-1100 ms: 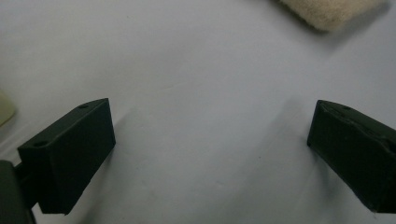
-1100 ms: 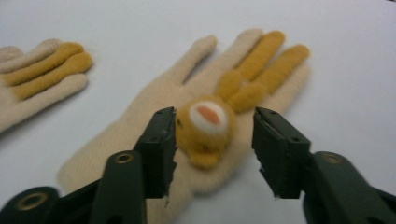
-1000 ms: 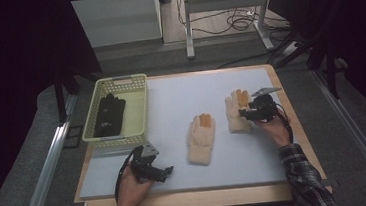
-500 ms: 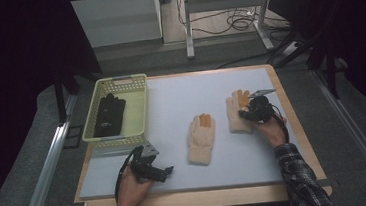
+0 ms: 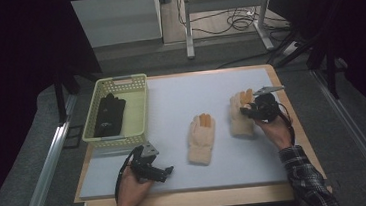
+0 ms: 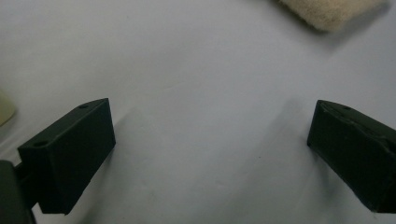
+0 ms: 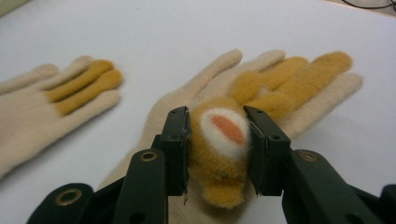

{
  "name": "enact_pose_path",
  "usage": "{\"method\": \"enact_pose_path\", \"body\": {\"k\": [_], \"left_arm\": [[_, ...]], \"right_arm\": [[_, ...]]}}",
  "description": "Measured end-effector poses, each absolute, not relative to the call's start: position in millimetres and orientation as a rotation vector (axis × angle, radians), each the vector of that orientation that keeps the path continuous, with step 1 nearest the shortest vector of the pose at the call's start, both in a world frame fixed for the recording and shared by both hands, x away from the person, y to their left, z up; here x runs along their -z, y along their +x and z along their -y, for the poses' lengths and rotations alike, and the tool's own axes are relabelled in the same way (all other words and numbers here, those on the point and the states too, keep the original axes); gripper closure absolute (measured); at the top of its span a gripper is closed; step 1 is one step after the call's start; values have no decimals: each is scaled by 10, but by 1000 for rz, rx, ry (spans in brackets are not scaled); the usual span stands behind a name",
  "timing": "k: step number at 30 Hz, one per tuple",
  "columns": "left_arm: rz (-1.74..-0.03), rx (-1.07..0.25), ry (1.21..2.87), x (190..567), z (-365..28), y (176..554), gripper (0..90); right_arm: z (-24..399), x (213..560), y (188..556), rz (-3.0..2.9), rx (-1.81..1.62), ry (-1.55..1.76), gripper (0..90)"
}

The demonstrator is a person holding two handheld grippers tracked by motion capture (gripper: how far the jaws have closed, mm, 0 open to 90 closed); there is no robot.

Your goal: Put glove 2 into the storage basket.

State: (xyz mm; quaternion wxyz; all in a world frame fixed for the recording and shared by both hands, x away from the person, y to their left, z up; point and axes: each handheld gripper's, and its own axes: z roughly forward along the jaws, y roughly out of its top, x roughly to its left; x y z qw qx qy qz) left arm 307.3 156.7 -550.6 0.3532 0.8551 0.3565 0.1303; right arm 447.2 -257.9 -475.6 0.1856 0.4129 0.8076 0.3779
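- Left tongs [image 5: 163, 172] rest on the worktop [image 5: 180, 98] with jaws wide apart, nothing between them, near the basket [image 5: 139, 118].
- Black gloves [image 5: 109, 114] lie inside the basket.
- A cream glove [image 5: 201, 139] lies right of the basket.
- Right tongs [image 7: 217, 149], having just closed, pinch the orange patch of the second cream glove [image 7: 289, 79], farthest from the basket.
- No readable writing.
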Motion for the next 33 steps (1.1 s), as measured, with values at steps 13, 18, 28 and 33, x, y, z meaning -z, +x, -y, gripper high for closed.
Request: {"method": "enact_pose_path", "body": {"k": [13, 18, 28, 33], "left_arm": [[-922, -337, 2212, 5506, -1567, 3073, 11], [-920, -339, 2213, 5506, -1568, 3073, 11], [-919, -340, 2214, 5506, -1569, 3074, 11], [-923, -339, 2206, 5508, -1564, 3072, 11]], "right_arm": [[2231, 4521, 4127, -2329, -1174, 1080, 617], [2025, 4506, 4014, -2363, -1211, 1065, 615], [1614, 4616, 3858, -2425, -1236, 1052, 613], [1451, 4673, 3796, -2434, -1254, 1078, 613]]}}
